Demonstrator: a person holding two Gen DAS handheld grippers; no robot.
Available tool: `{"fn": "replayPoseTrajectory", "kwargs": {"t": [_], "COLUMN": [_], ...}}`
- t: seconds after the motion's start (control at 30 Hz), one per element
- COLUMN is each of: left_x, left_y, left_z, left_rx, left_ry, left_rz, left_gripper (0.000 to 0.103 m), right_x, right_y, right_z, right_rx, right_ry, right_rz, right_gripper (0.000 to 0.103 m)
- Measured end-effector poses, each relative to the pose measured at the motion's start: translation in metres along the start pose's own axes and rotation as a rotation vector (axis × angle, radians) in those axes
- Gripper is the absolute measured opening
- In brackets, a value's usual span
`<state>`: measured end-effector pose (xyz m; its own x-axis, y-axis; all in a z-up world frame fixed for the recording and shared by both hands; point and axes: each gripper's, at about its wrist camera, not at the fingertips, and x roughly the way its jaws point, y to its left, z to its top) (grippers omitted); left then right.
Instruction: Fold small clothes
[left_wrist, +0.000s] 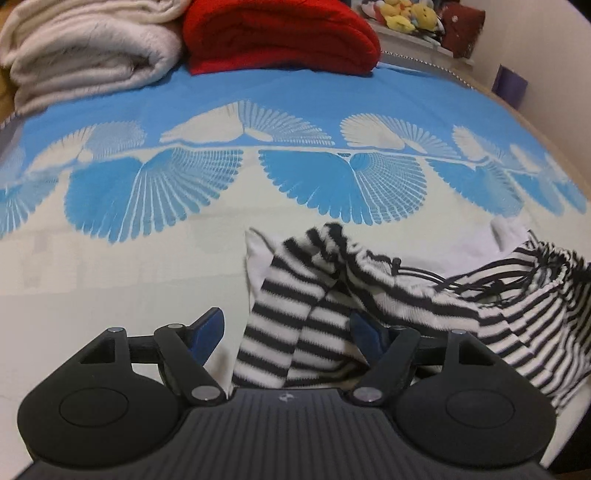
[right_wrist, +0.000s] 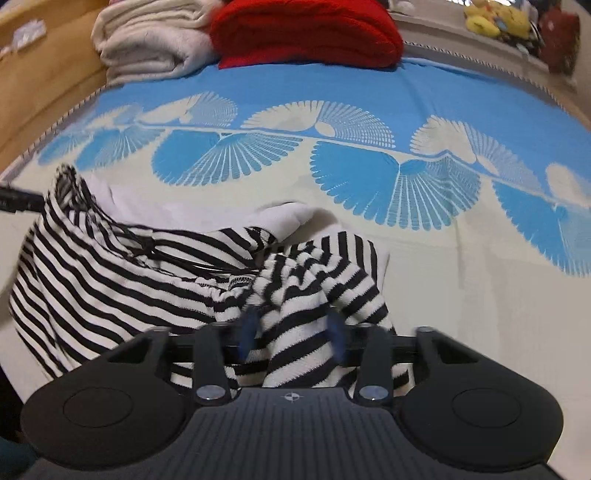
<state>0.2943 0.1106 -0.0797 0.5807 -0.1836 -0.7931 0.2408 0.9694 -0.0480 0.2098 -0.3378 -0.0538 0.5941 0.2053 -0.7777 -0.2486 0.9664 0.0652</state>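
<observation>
This is a bedroom in a home: the work surface is a bed covered by a blue-and-cream bedspread (left_wrist: 295, 92) printed with fan shapes. At the far end of the bedspread lie a folded cream blanket (left_wrist: 92, 48) and, just beside it, a folded red blanket (left_wrist: 280, 37). Beyond the bedspread's far right corner, yellow plush toys (left_wrist: 406, 16) sit on a ledge.
</observation>
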Motion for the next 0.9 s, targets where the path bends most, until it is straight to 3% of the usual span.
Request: {"fn": "replayPoseTrajectory", "kwargs": {"t": [0.03,0.07,0.1,0.17,0.23,0.3,0.33,0.4,0.5,0.57,0.63,0.67,0.7,0.8,0.87,0.9], "left_x": [0.003,0.005,0.008,0.014,0.001,-0.016,-0.018,-0.006,0.027,0.043,0.038,0.031,0.025,0.015,0.021,0.030], "left_y": [-0.002,-0.003,-0.004,-0.002,0.003,0.012,0.013,0.007,0.004,0.013,0.028,0.032,0.036,0.036,0.034,0.035], "left_z": [0.001,0.004,0.006,0.010,0.016,0.022,0.023,0.023,0.018,0.015,0.021,0.026,0.029,0.039,0.043,0.044], "left_rx": [0.009,0.011,0.008,-0.015,-0.061,-0.128,-0.134,-0.084,-0.044,-0.101,-0.197,-0.229,-0.254,-0.269,-0.267,-0.273], "left_ry": [-0.009,-0.011,-0.007,0.018,-0.073,-0.191,-0.213,-0.159,0.028,0.124,0.071,0.018,-0.031,-0.121,-0.113,-0.067], "left_rz": [0.010,0.015,0.018,0.015,0.083,0.105,0.118,0.160,0.194,0.181,0.158,0.149,0.140,0.170,0.194,0.190], "left_gripper": [0.073,0.062,0.037,0.001,0.001,0.001,0.001,0.001,0.002,0.002,0.002,0.002,0.001,0.001,0.002,0.005], "right_x": [0.002,0.003,0.002,-0.004,-0.014,-0.026,-0.031,-0.029,-0.002,0.028,0.055,0.059,0.055,0.026,0.018,0.020], "right_y": [0.000,0.000,-0.003,-0.014,-0.028,-0.039,-0.045,-0.049,-0.040,-0.033,-0.030,-0.031,-0.032,-0.026,-0.020,-0.019], "right_z": [0.002,0.004,0.007,0.016,0.025,0.032,0.035,0.041,0.052,0.058,0.058,0.059,0.062,0.074,0.079,0.079], "right_rx": [0.001,0.011,0.029,0.122,0.238,0.344,0.399,0.448,0.399,0.347,0.328,0.344,0.366,0.382,0.357,0.362], "right_ry": [-0.004,-0.016,-0.039,-0.099,-0.198,-0.322,-0.383,-0.441,-0.365,-0.228,-0.100,-0.097,-0.134,-0.357,-0.449,-0.451], "right_rz": [0.002,-0.005,-0.023,-0.036,-0.056,-0.112,-0.132,-0.159,-0.203,-0.227,-0.261,-0.266,-0.261,-0.216,-0.225,-0.232], "right_gripper": [0.005,0.005,0.004,0.003,0.003,0.002,0.001,0.001,0.001,0.001,0.001,0.001,0.001,0.001,0.001,0.001]}}
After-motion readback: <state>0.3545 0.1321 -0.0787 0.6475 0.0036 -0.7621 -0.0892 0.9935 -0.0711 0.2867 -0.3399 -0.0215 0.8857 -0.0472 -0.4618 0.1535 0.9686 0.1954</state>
